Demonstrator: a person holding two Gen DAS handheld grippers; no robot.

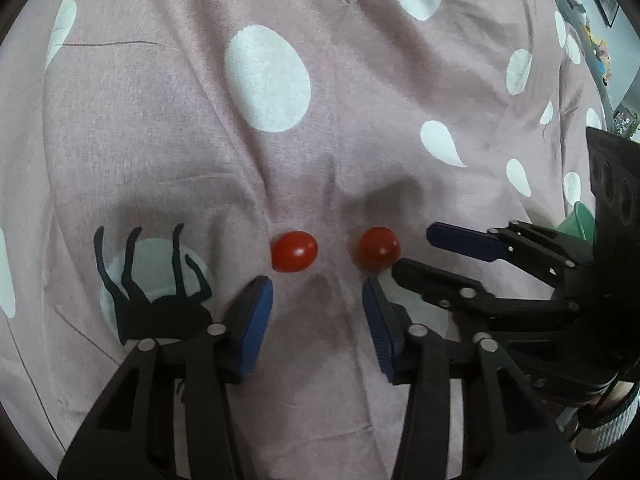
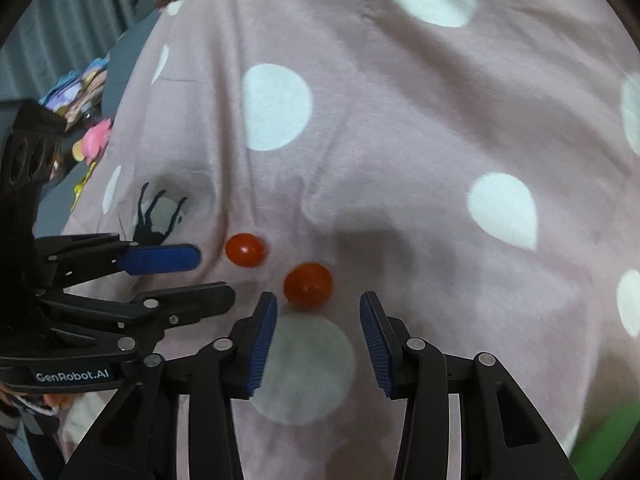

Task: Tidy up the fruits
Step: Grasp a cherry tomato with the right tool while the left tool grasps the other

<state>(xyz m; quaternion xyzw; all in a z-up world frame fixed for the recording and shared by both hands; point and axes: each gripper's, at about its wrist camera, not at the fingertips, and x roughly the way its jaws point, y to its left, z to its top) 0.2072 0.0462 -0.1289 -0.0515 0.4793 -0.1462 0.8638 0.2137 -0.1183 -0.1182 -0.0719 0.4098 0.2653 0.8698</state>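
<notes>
Left tongs [image 2: 176, 276] marked "GenRobot.AI", agape beside tomatoes [image 2: 245, 249].

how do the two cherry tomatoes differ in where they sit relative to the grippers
The left cherry tomato lies just ahead of the open left gripper, nearer its left finger; the right cherry tomato lies just ahead of the open right gripper. The left one looks slightly elongated, the right one rounder. Both are red, ungrasped, apart from each other, resting on the pink polka-dot cloth.

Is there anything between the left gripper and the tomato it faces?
Nothing visible. The left gripper is open, with only bare pink cloth between it and the left tomato. The right tomato lies beside it, apart.
</notes>
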